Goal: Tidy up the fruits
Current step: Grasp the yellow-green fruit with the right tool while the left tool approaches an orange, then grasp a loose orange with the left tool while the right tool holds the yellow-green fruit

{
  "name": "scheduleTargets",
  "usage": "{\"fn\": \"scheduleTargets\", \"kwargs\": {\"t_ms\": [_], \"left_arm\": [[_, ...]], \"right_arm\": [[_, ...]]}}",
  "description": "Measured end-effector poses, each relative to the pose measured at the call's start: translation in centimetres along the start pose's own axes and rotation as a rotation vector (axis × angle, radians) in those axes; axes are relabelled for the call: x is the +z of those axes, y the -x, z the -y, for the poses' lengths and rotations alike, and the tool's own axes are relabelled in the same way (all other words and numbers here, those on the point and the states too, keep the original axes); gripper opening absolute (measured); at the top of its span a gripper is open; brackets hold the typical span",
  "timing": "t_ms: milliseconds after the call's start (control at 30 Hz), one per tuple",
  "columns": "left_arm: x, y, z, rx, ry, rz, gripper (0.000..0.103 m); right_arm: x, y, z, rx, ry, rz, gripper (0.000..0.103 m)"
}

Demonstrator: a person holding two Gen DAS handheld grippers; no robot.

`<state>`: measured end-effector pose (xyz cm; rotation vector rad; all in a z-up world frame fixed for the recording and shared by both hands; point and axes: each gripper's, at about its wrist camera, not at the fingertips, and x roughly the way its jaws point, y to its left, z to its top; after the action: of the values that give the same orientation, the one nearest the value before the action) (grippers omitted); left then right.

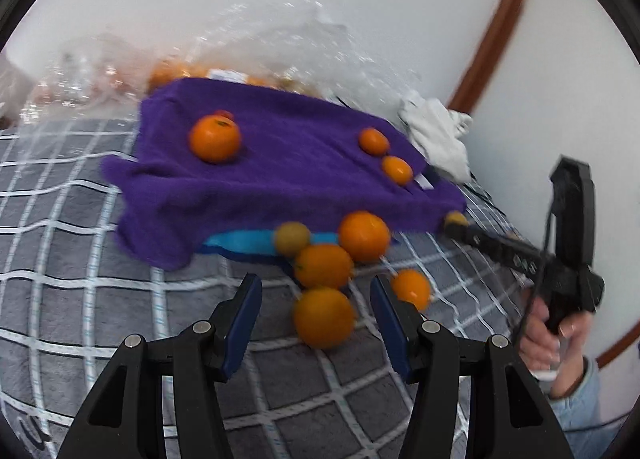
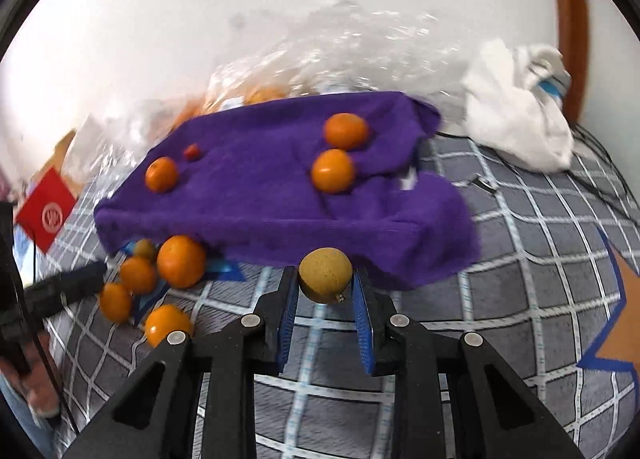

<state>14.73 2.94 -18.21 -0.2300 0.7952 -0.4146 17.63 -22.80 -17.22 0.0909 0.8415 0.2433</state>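
Note:
A purple towel (image 1: 280, 163) covers a raised box on the checked bed cover; it also shows in the right wrist view (image 2: 260, 187). On it lie a large orange (image 1: 215, 138), two small oranges (image 1: 374, 141) and a tiny red fruit (image 2: 192, 151). Several oranges (image 1: 324, 265) and a brownish fruit (image 1: 292, 237) lie loose in front of the towel. My left gripper (image 1: 316, 307) is open around the nearest orange (image 1: 323, 317). My right gripper (image 2: 325, 279) is shut on a yellow-brown round fruit (image 2: 325, 274), held above the bed by the towel's front edge.
A clear plastic bag (image 2: 320, 55) with more oranges sits behind the towel against the white wall. A crumpled white cloth (image 2: 520, 115) lies at the back right. A red card (image 2: 44, 211) lies at the left. Blue fabric (image 1: 248, 243) pokes out under the towel.

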Motion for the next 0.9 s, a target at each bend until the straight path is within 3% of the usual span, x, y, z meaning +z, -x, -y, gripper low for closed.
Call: {"fn": "scheduleTargets", "kwargs": {"t_ms": [167, 267, 333, 467, 667, 900], "left_arm": [[-0.3, -0.9, 0.8, 0.024, -0.028, -0.063, 0.053], [-0.4, -1.2, 0.7, 0.043, -0.030, -0.077, 0.045], [-0.4, -1.1, 0.6, 0.034, -0.026, -0.081, 0.032], [-0.5, -0.9, 0.4, 0.024, -0.020, -0.074, 0.032], [-0.4, 1.0, 0.0, -0.012, 0.004, 0.031, 0.032], [0.5, 2.6, -2.5, 0.070, 0.127, 0.159, 0.032]], "right_arm": [[0.3, -0.4, 0.2, 0.001, -0.027, 0.005, 0.027], [0.3, -0.8, -0.1, -0.009, -0.016, -0.001, 0.027], [0.3, -0.8, -0.2, -0.011, -0.011, -0.001, 0.027], [0.3, -0.6, 0.1, -0.002, -0.017, 0.013, 0.027], [0.4, 0.0, 0.4, 0.006, -0.031, 0.046, 0.027], [0.6, 0.8, 0.8, 0.014, -0.052, 0.094, 0.027]]}}
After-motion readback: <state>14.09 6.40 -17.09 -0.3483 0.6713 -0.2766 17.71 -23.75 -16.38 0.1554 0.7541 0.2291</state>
